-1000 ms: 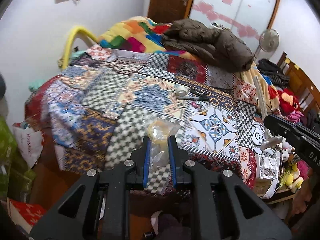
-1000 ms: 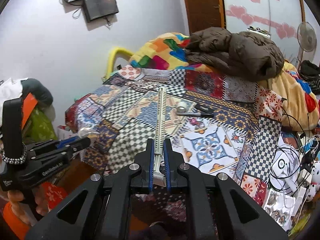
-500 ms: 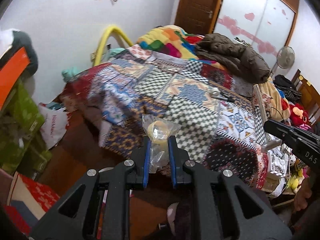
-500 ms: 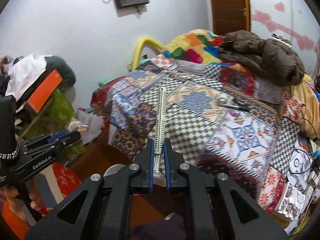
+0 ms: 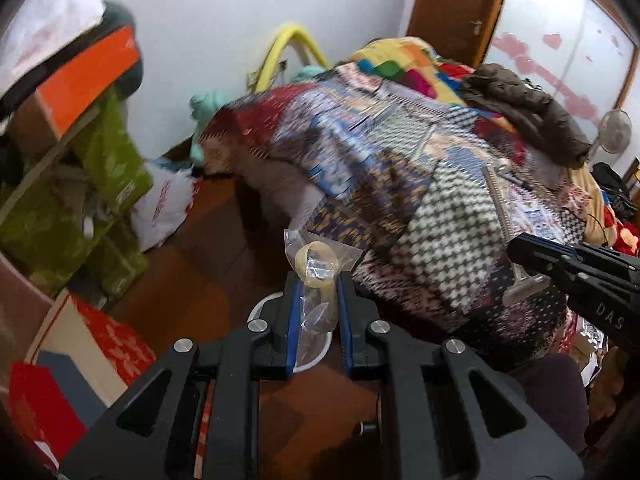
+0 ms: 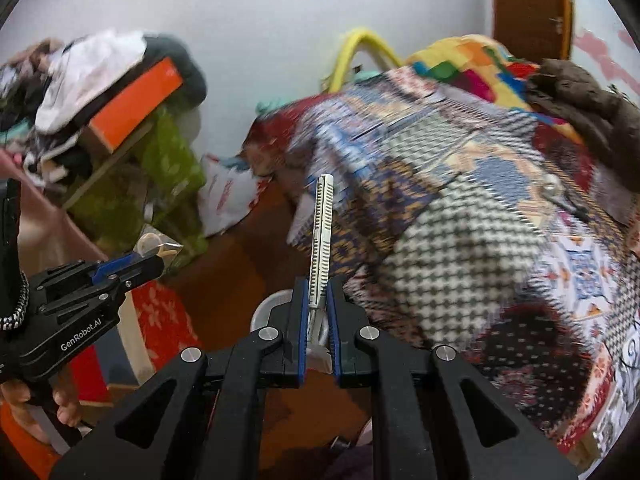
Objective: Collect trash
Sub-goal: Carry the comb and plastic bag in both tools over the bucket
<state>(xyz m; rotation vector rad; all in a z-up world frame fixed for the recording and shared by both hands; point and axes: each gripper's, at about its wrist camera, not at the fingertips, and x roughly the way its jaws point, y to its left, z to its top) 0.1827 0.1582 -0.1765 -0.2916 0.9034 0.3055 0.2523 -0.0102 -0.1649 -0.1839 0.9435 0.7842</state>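
Note:
My left gripper [image 5: 317,280] is shut on a clear plastic bag [image 5: 316,264] with a yellow ring inside it. It also shows in the right wrist view, where the left gripper [image 6: 154,264] carries the bag [image 6: 156,245] at the left. My right gripper [image 6: 319,284] is shut on a long pale ribbed plastic strip [image 6: 322,232] that sticks forward. In the left wrist view the right gripper [image 5: 516,248] holds the strip [image 5: 500,200] at the right. A white round bin rim [image 5: 260,309] shows on the floor under the left fingers, and the rim [image 6: 266,307] also lies under the right ones.
A bed with a patchwork blanket [image 5: 432,216] and a brown jacket [image 5: 528,112] fills the right side. Green boxes [image 5: 108,160], an orange box [image 5: 92,76], a white plastic bag [image 5: 164,204] and a red box [image 5: 112,344] crowd the brown floor at the left.
Both grippers have swung left and down, from over the bed to the floor beside it, each keeping its load. The white bin rim has come into view under them.

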